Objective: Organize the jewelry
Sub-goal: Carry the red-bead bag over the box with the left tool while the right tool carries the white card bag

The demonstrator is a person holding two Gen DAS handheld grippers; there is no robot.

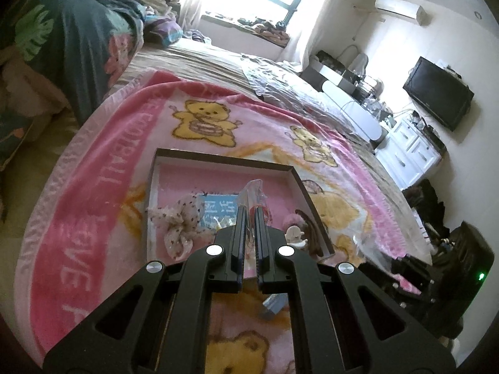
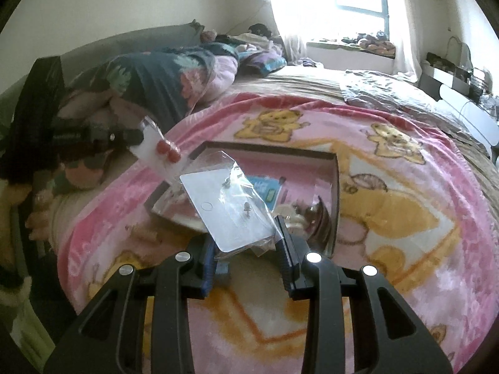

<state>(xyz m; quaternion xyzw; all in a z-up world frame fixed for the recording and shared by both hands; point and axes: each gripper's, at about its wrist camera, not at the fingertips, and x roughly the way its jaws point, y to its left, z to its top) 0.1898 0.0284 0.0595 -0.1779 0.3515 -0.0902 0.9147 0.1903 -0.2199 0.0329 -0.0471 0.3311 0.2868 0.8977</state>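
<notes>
Two packets up, none stowed; left gripper [image 1: 248,218] clamped on bead bag [image 2: 159,148]; right gripper [image 2: 246,246] pinching stud card [image 2: 224,208]; tray [image 2: 336,184] half filled.

Left tool [image 1: 248,210] clamped on clear packet [image 1: 253,190]; right tool [image 2: 246,233] gripping white card [image 2: 224,208], both angled downward.

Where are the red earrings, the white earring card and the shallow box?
red earrings [image 2: 168,151], right wrist view, on the beads in their clear bag.
white earring card [image 2: 227,212], right wrist view, on its middle.
shallow box [image 1: 224,157], left wrist view, on its far rim.
</notes>
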